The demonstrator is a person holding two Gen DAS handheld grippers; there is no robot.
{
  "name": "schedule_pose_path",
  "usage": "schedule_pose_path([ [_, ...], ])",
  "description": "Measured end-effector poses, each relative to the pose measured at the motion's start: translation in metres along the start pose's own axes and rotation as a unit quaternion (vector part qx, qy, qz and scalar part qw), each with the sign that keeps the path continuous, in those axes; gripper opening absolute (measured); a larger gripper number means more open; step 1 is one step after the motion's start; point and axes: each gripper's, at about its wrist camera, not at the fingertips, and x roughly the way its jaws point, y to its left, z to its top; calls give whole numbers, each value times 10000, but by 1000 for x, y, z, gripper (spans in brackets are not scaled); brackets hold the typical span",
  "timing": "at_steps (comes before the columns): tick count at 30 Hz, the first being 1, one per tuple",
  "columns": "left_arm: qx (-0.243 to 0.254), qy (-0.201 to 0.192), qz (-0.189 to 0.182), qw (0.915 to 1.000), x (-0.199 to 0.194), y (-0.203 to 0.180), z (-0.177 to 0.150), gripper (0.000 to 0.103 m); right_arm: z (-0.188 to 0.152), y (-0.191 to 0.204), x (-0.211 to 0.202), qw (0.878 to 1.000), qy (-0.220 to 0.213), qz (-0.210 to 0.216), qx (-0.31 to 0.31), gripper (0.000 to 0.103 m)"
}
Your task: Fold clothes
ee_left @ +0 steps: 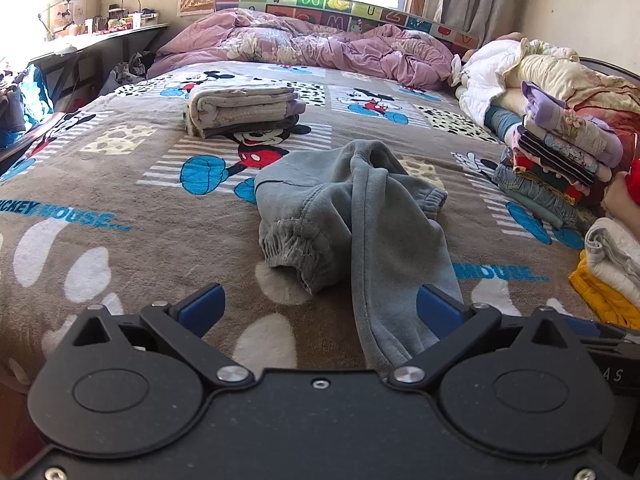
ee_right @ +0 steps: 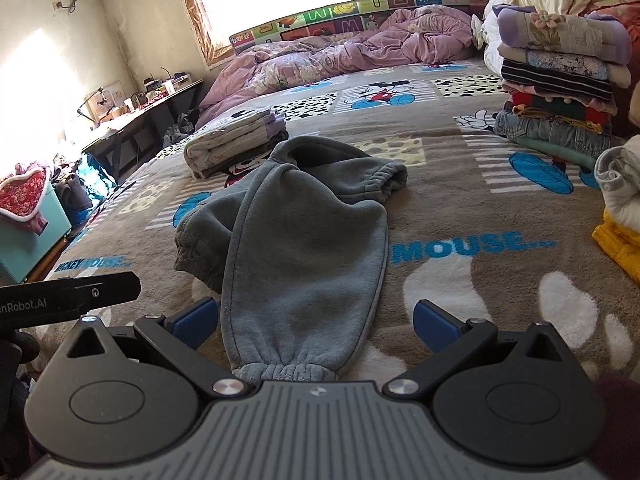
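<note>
Found the grey fleece sweatpants with gathered elastic ends [ee_right: 304,248] lying rumpled and unfolded on the brown cartoon-mouse-print bed blanket [ee_right: 460,280], one limb thrown across another. Counted three gathered ends in the right wrist view; could not tell waistband from cuffs with certainty.

Saw the right tool [ee_right: 316,316] with its blue-padded fingers wide apart and holding nothing. Saw the nearest gathered end of the sweatpants lying between those fingers, right up against the tool's body. Traced that limb's long axis straight ahead from the right tool, up the bed towards the sweatpants' bunched middle.

Saw the left tool [ee_left: 320,310] likewise spread and empty, set just to the left of the sweatpants' near limb. From its view, found that limb running past the inner side of its right-hand finger, and a second gathered end lying ahead, close to the middle of its gap.

Judged the right tool better placed for the near end, since it already straddled the cloth, and the left tool better placed for the second end on the sweatpants' left flank.

Noted a folded beige quilted bundle [ee_left: 244,110] beyond the sweatpants, well apart from them. Noted a tall stack of folded mixed-colour garments [ee_left: 560,152] off to the right of the sweatpants, also apart. Judged the sweatpants still in need of flattening along that long axis before any fold would hold.
</note>
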Motion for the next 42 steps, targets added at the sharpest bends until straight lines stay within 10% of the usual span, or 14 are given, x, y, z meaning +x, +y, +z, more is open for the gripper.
schedule_pose_path([
  [23, -1302, 192, -667, 9891, 83, 44, -19, 100, -42, 16, 51, 9892, 292, 1048, -978, 103],
  [36, -2012, -140, -1387, 9696, 129, 61, -19, 51, -45, 39, 50, 9786, -70, 514, -1990, 101],
  [42, -2233, -149, -1435, 9640, 141, 66, -16, 51, -68, 58, 49, 9419, -74, 94, -3357, 101],
])
